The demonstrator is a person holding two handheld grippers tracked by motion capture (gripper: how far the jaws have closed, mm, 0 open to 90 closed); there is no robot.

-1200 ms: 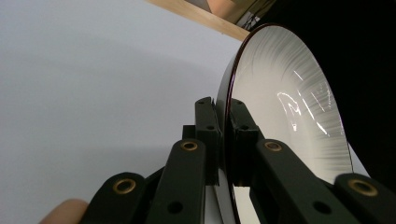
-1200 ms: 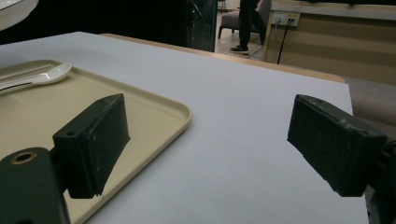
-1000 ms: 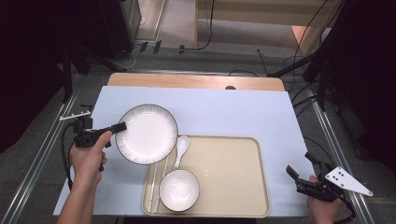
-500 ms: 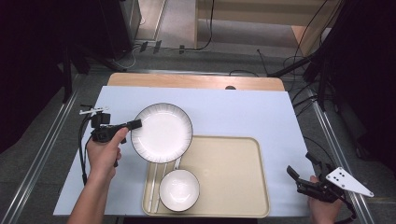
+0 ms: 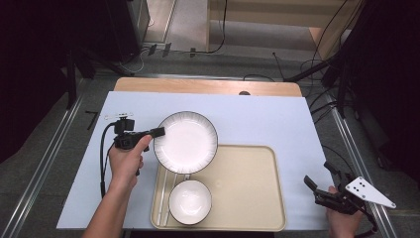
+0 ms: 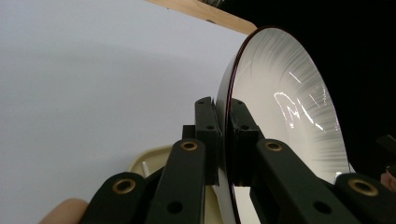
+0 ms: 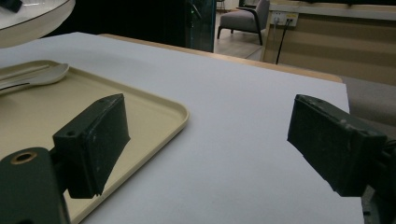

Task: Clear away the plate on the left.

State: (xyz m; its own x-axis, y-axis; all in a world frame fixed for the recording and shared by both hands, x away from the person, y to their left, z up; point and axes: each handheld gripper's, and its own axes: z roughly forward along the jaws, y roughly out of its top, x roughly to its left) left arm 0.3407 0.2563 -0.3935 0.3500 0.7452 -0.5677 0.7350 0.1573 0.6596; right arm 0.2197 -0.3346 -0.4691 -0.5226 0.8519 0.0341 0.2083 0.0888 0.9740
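Observation:
A white plate with a dark rim (image 5: 185,142) hangs over the far left corner of the beige tray (image 5: 247,188), held level by its left rim. My left gripper (image 5: 157,132) is shut on that rim. In the left gripper view the two jaws pinch the plate (image 6: 285,107) edge between them, at the left gripper (image 6: 223,109). A white bowl (image 5: 190,202) sits in the tray's near left part, with chopsticks (image 5: 162,203) beside it. My right gripper (image 5: 317,191) rests open at the table's near right corner, its jaws wide apart with nothing between them (image 7: 210,135).
In the right gripper view a white spoon (image 7: 42,74) lies in the tray (image 7: 154,105) beneath the plate (image 7: 28,18). The pale table cover (image 5: 277,119) ends at a wooden strip (image 5: 208,87) at the back. Metal rails run along both sides.
My left hand has carried the plate to the right, from over the table's left part to above the tray's far left corner, covering the spoon. The right gripper has stayed put.

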